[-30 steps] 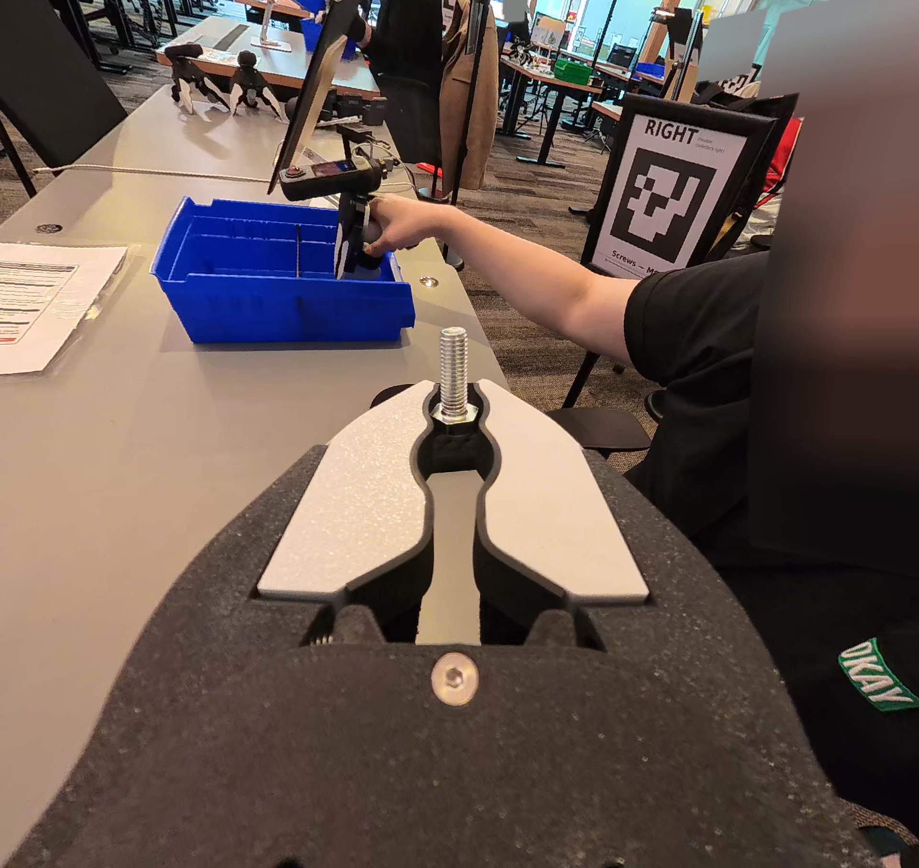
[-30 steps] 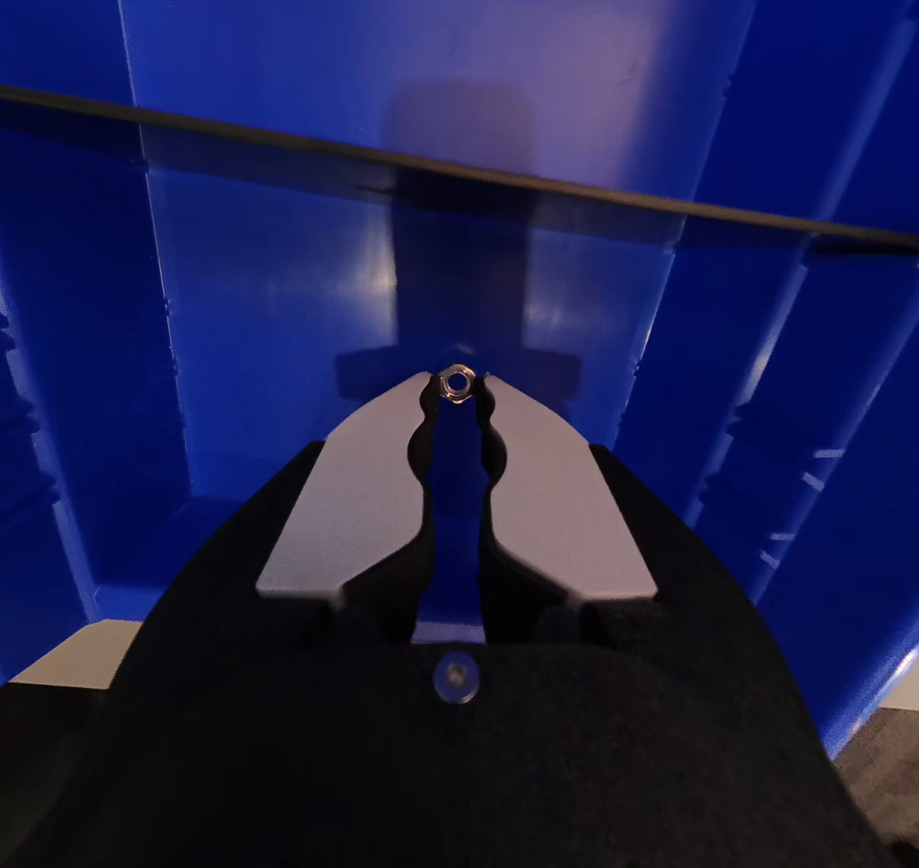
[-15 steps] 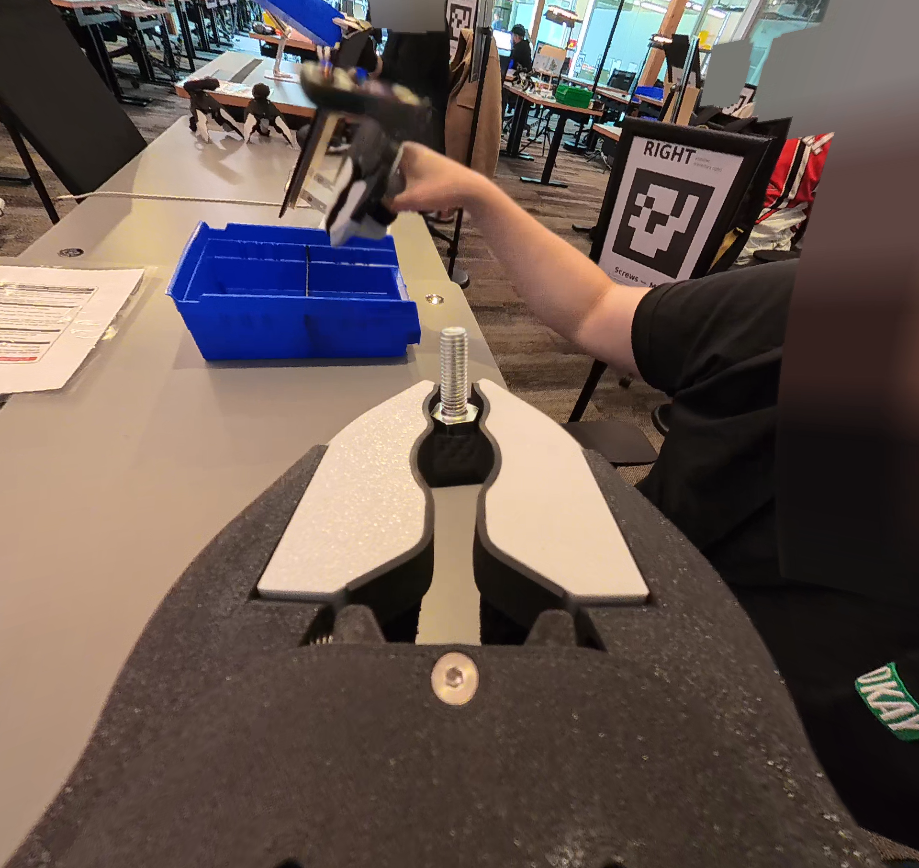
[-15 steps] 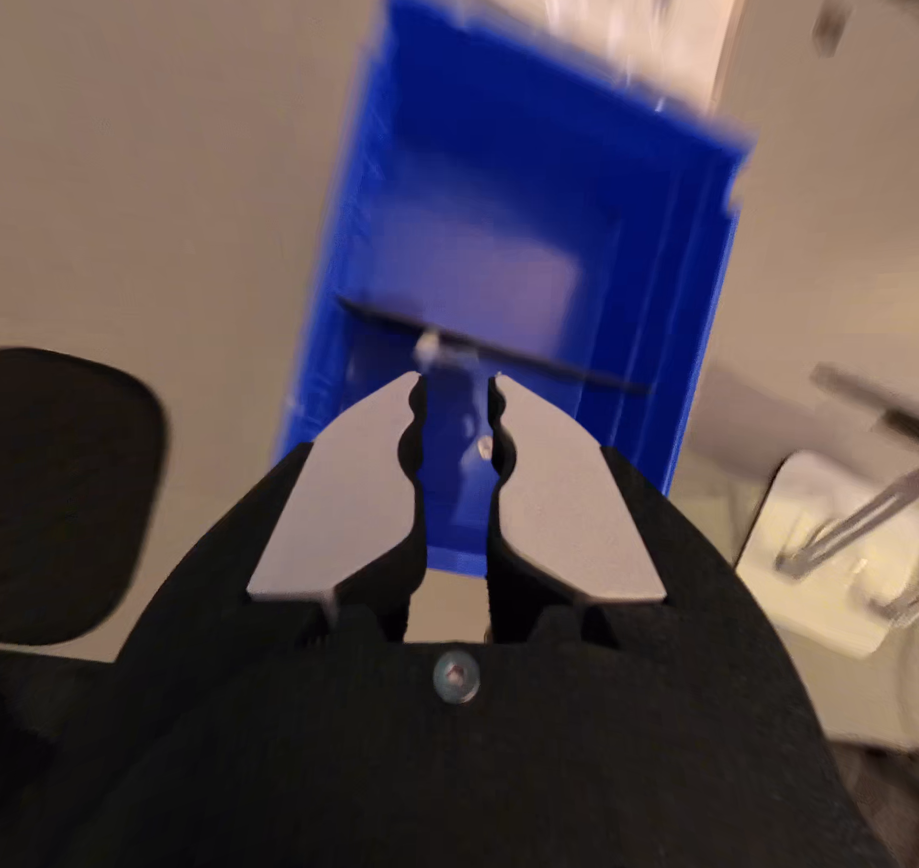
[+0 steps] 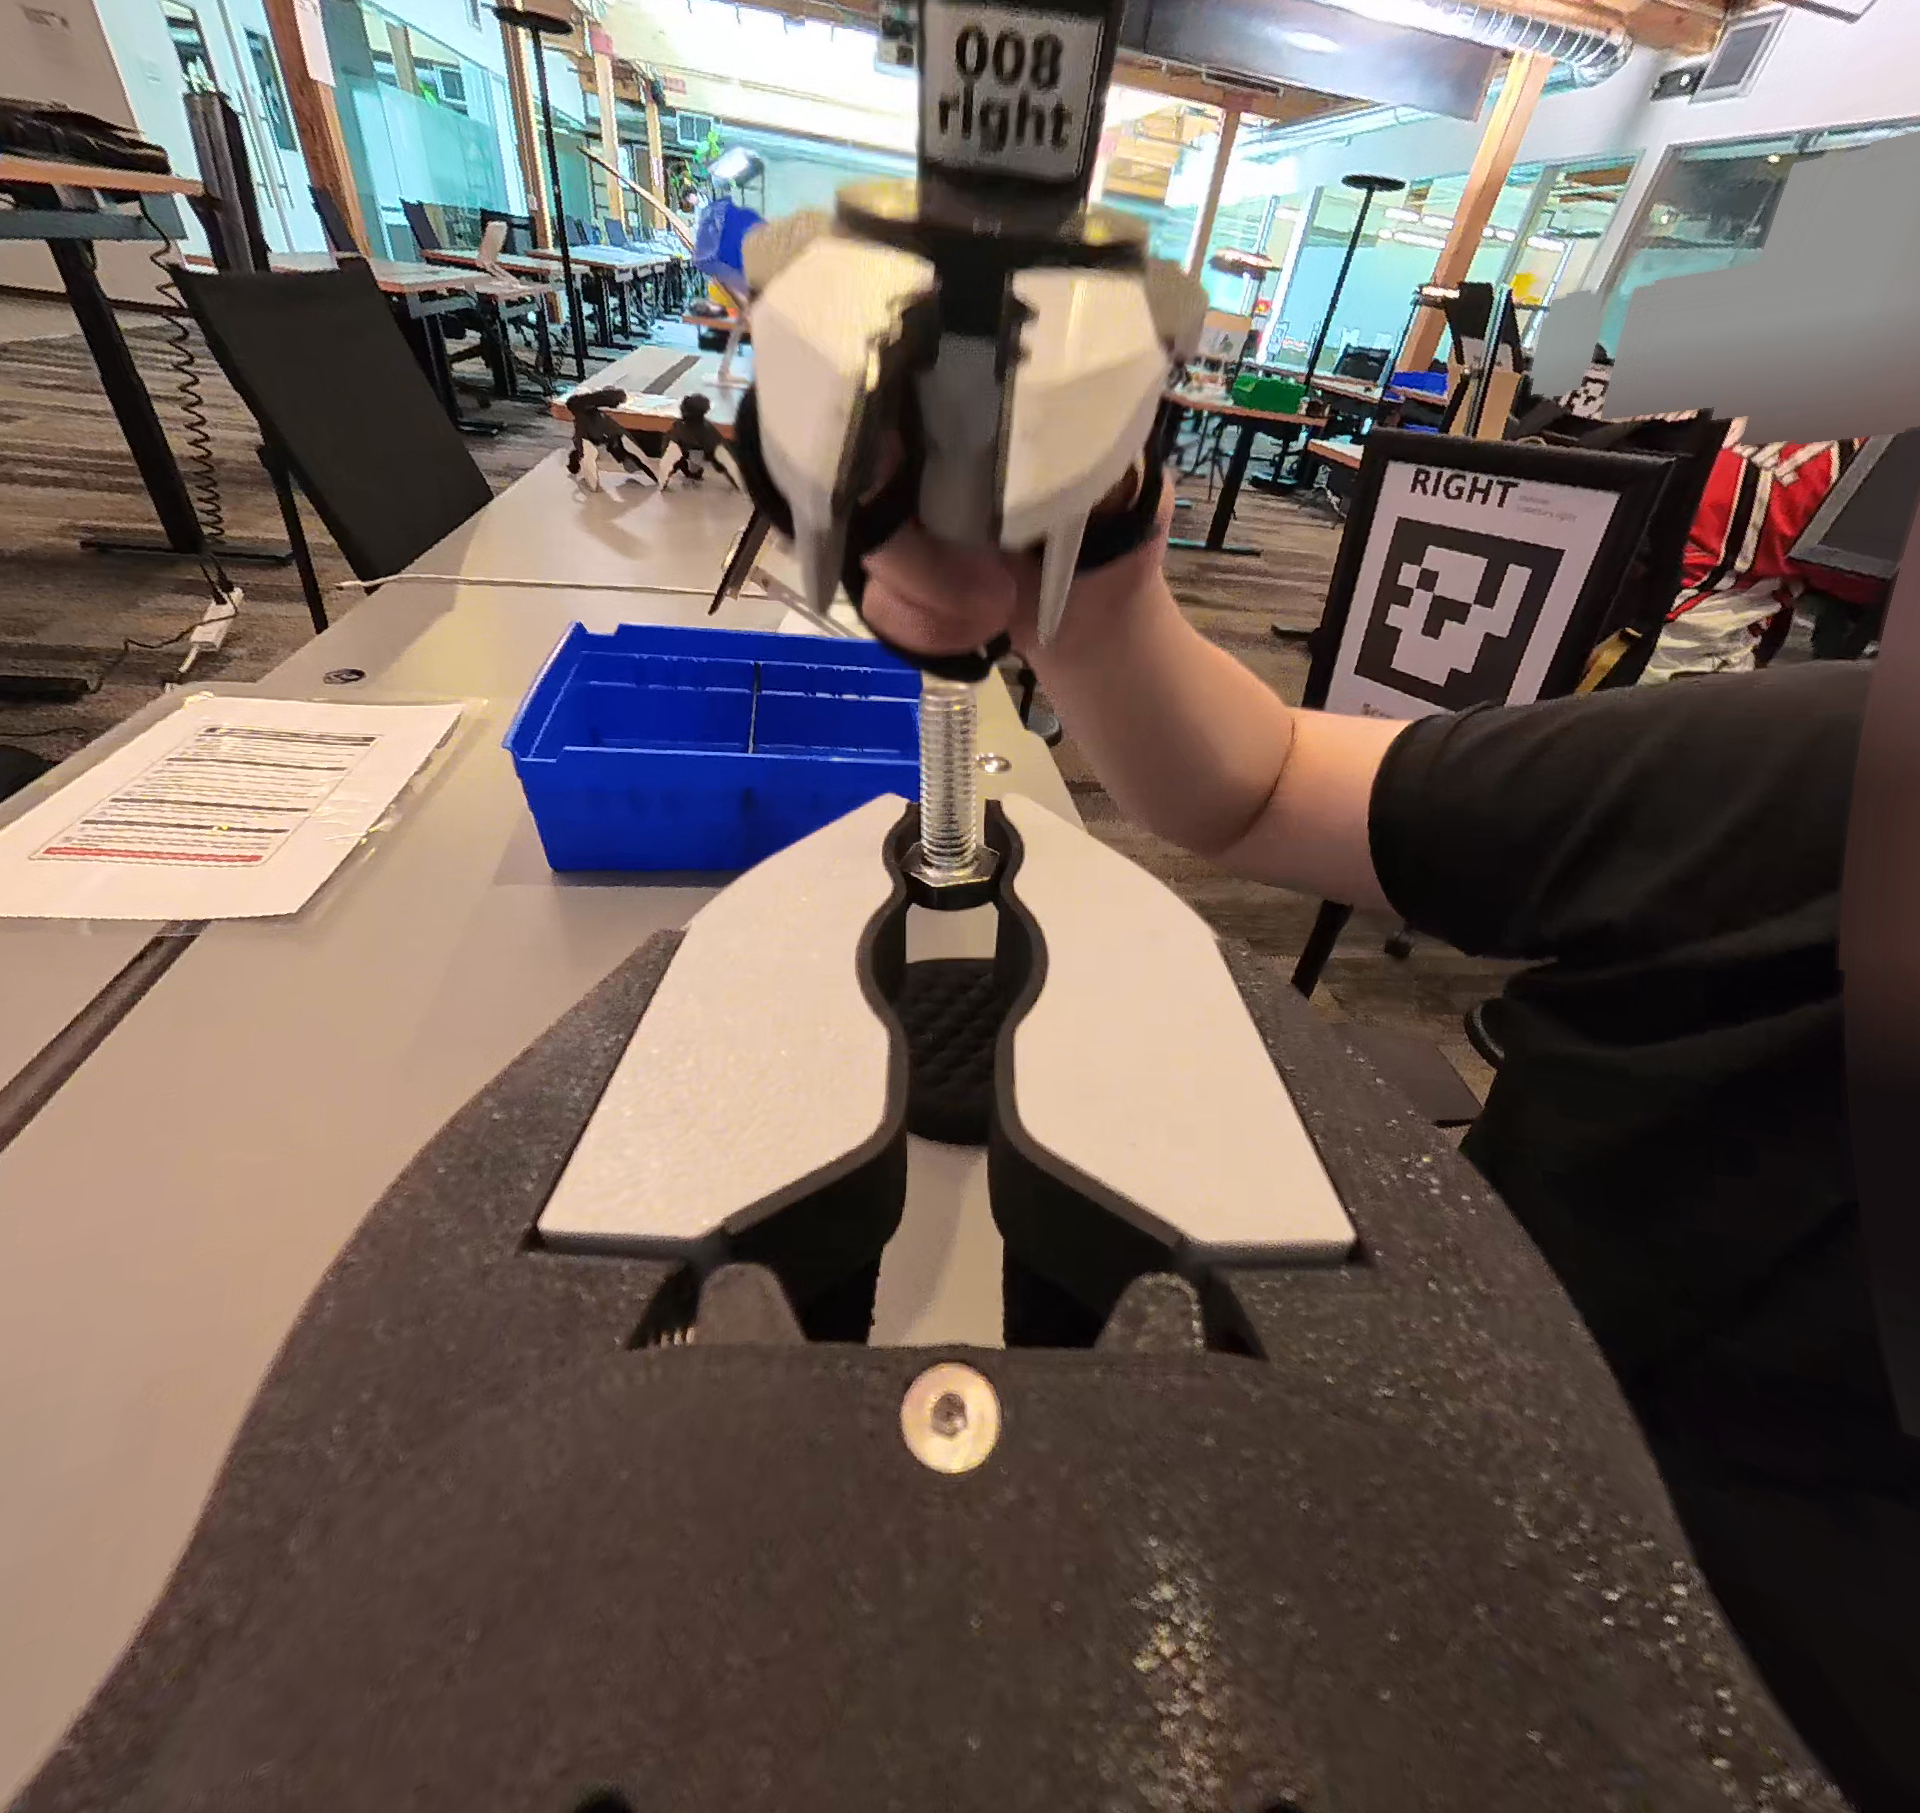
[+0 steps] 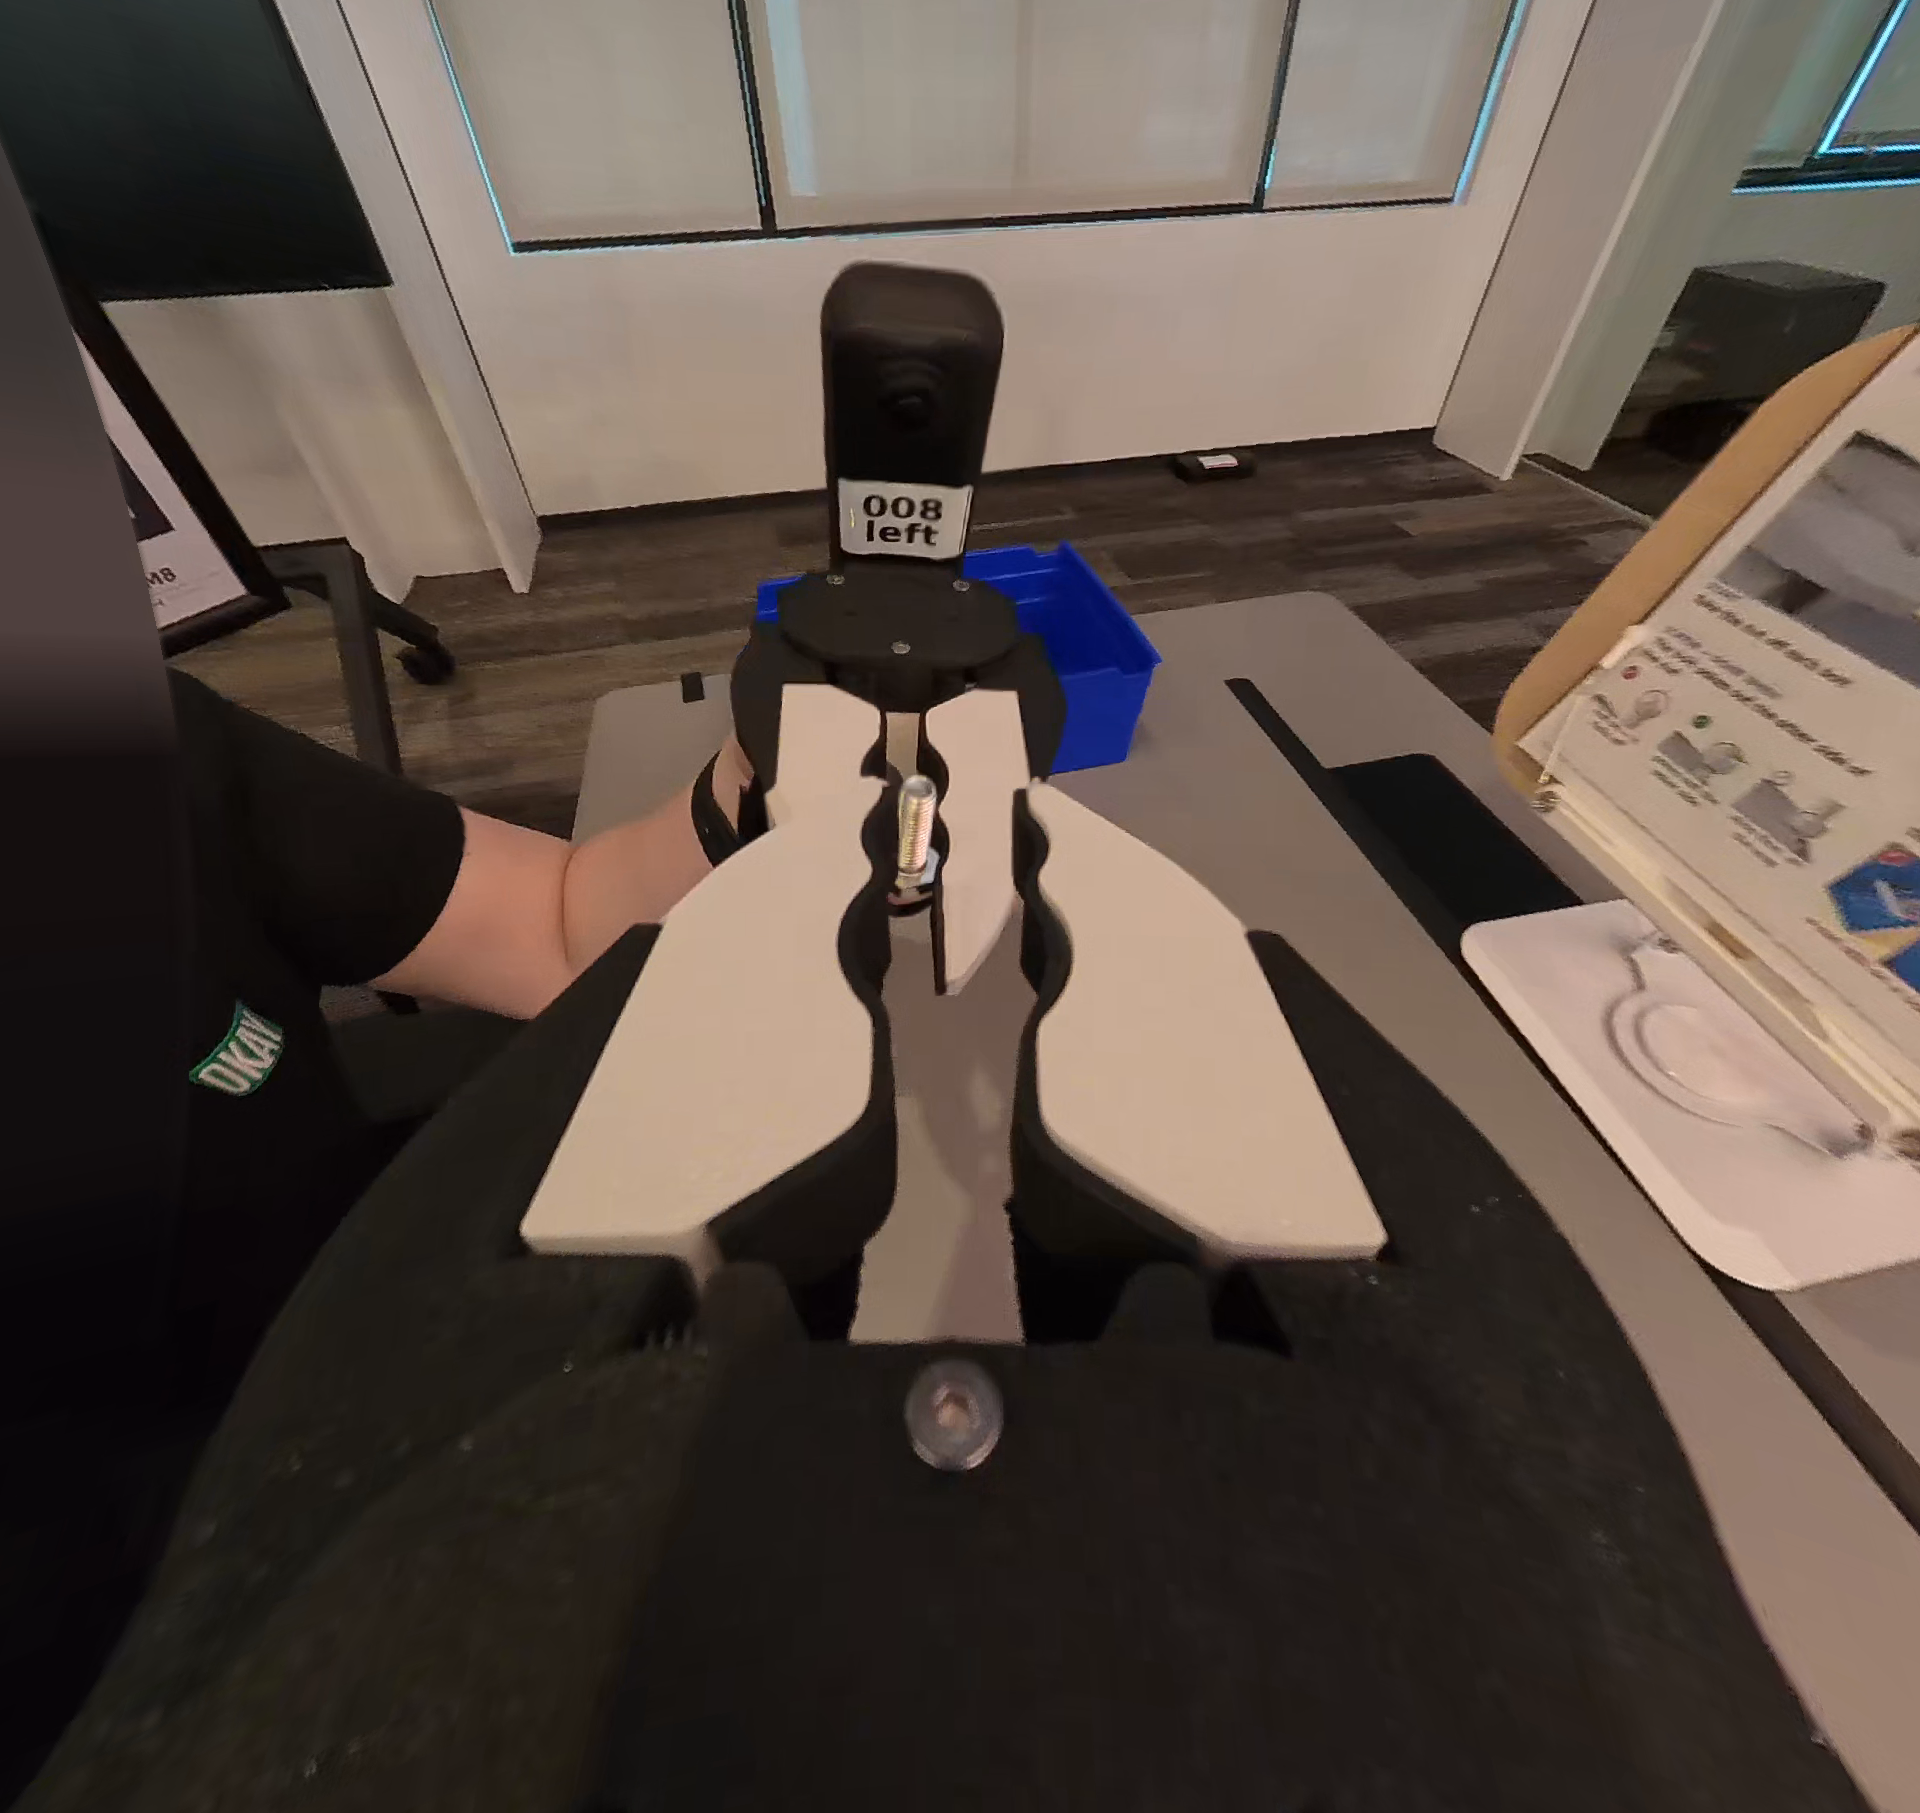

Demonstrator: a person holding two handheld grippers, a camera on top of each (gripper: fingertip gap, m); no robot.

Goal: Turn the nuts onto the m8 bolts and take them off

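Observation:
My left gripper (image 5: 948, 880) is shut on the head end of a silver M8 bolt (image 5: 948, 771). The thread stands up out of the jaws, with a hex nut (image 5: 948, 861) low on it against the fingers. My right gripper (image 6: 948, 823) is open and empty. It faces the left gripper (image 6: 902, 755) head on, and the bolt (image 6: 914, 818) with its nut (image 6: 918, 865) shows in the gap between my right fingers. In the left wrist view the right gripper (image 5: 935, 600) hangs just beyond the thread's free end, not touching it.
A blue divided bin (image 5: 717, 776) stands on the grey table (image 5: 260, 1088) beyond the bolt, with a paper sheet (image 5: 218, 807) to its left. Another blue bin (image 6: 1091, 662) sits behind the left gripper. An instruction board (image 6: 1766, 776) on a white base (image 6: 1621, 1119) stands at the right. The tips of one gripper are about 5 centimetres away from the tips of the other.
My right gripper rose out of the blue bin without the nut it held, swung round to face the left gripper and opened wider. The left gripper still holds the bolt.

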